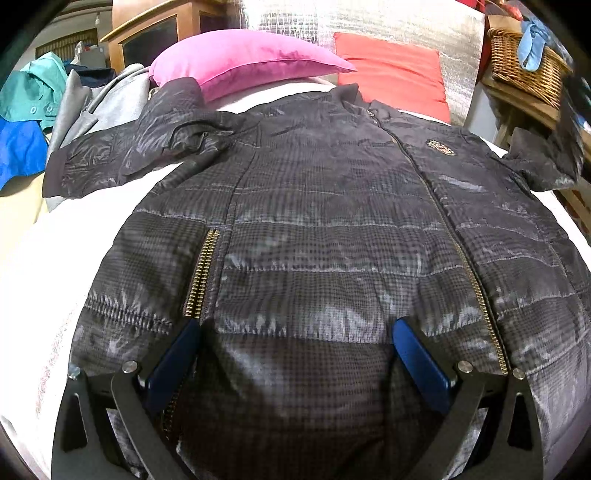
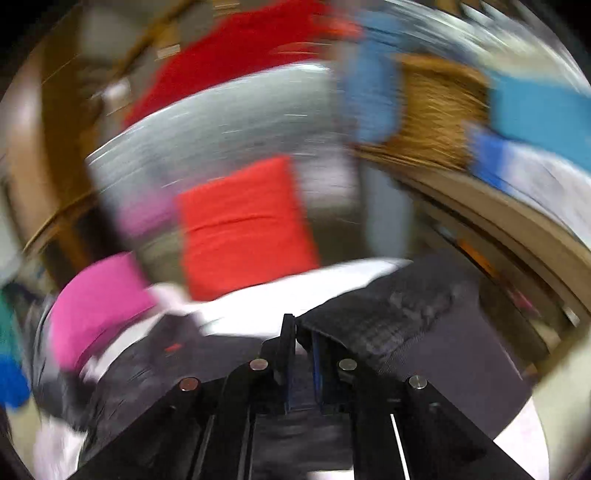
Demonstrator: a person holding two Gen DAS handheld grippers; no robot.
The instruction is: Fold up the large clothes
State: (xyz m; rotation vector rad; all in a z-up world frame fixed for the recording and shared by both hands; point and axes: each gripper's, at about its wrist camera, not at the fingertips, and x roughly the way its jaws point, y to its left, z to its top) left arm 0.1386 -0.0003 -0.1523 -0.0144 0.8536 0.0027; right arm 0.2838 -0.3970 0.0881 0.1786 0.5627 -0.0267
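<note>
Here, a dark quilted puffer jacket with a fine check pattern and brass zippers (image 1: 325,206) lies spread front-up on a white bed sheet (image 1: 59,258), and everything else is placed against it. Off the jacket's left sleeve (image 1: 122,158) sits a heap of clothes: a teal garment with buttons (image 1: 33,92), a bright blue piece (image 1: 18,151) below it, and grey fabric (image 1: 96,107) that the sleeve's cuff rests on. Behind the jacket's collar, to the left, lies a magenta pillow (image 1: 243,62); to the right of that, a red-orange cushion (image 1: 395,74) leans on a silvery textured backrest (image 1: 406,26). Beyond the jacket's right shoulder stands a woven wicker basket (image 1: 524,62) with a light blue cloth (image 1: 532,40) draped over its rim.

The left gripper (image 1: 295,332) hovers over the jacket's lower front with its blue-padded fingers (image 1: 417,362) spread wide apart, one near the brass pocket zipper (image 1: 201,273), the other just left of the main front zipper (image 1: 469,266); nothing is between them.

The right wrist view is heavily motion-blurred. The right gripper (image 2: 301,339) has its jaws drawn close together, pinching an edge of the dark jacket fabric (image 2: 388,314), likely the right sleeve, which rises from the pads and drapes off to the right. Past it show the sheet (image 2: 258,317), the magenta pillow (image 2: 96,299), the red-orange cushion (image 2: 243,225) and the wicker basket (image 2: 439,110), all smeared.
</note>
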